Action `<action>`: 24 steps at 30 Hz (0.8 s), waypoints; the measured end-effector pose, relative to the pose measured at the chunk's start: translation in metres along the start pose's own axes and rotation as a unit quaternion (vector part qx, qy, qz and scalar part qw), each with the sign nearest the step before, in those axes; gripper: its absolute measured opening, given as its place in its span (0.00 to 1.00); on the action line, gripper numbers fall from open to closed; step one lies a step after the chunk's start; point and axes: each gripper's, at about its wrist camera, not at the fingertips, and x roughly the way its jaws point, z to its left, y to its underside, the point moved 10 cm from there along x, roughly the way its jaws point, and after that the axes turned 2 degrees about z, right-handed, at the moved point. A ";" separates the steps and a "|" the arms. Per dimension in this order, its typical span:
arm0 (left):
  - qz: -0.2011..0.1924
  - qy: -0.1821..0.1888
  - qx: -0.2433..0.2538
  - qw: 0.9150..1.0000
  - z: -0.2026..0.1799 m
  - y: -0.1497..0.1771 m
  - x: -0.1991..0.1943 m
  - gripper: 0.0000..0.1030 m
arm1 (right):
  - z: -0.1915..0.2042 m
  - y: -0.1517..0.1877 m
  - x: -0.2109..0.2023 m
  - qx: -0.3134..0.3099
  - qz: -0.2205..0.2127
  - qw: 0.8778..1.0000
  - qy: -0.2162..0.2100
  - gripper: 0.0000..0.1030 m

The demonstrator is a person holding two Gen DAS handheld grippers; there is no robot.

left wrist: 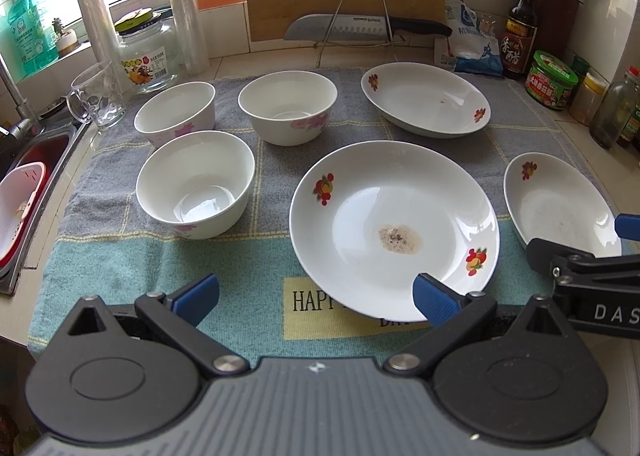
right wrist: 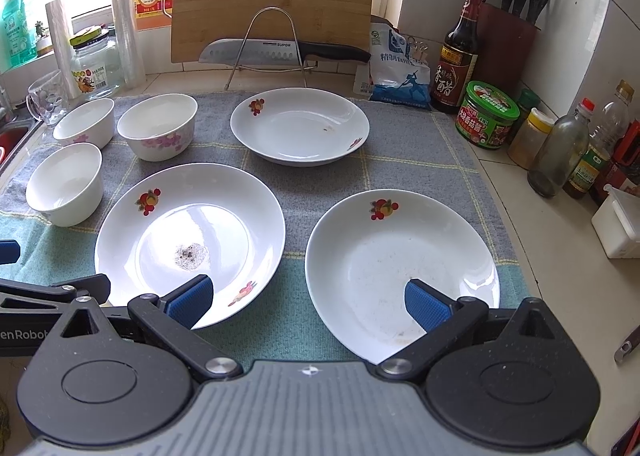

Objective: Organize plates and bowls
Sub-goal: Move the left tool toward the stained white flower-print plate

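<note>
Both grippers, left gripper (left wrist: 316,296) and right gripper (right wrist: 308,302), being held spread wide, empty. Near plates (right wrist: 192,224) judged stiff, slippery, fragile; rim is being advised for hold.

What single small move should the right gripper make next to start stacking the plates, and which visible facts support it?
Probably ease the open right gripper forward onto the near rim of the right plate. Its jaws are wide apart and empty, that plate lies closest, and all three plates lie unstacked on the towel.
</note>
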 end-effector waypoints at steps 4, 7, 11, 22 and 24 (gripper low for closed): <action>-0.007 0.011 0.004 1.000 0.001 -0.003 0.000 0.99 | 0.001 -0.001 -0.002 0.003 -0.005 1.000 0.003 1.00; -0.018 0.022 0.012 1.000 0.002 -0.007 -0.002 0.97 | 0.003 -0.002 -0.005 0.007 -0.011 1.000 0.003 1.00; -0.030 0.032 0.021 0.999 0.006 -0.014 -0.004 0.97 | 0.008 -0.005 -0.010 0.010 -0.023 1.000 0.009 1.00; -0.047 0.112 0.033 0.992 0.021 -0.027 -0.001 0.98 | 0.015 -0.006 -0.024 0.020 -0.055 0.997 0.047 1.00; -0.048 0.122 0.038 0.991 0.022 -0.028 0.001 0.98 | 0.011 -0.002 -0.028 0.025 -0.060 0.997 0.053 1.00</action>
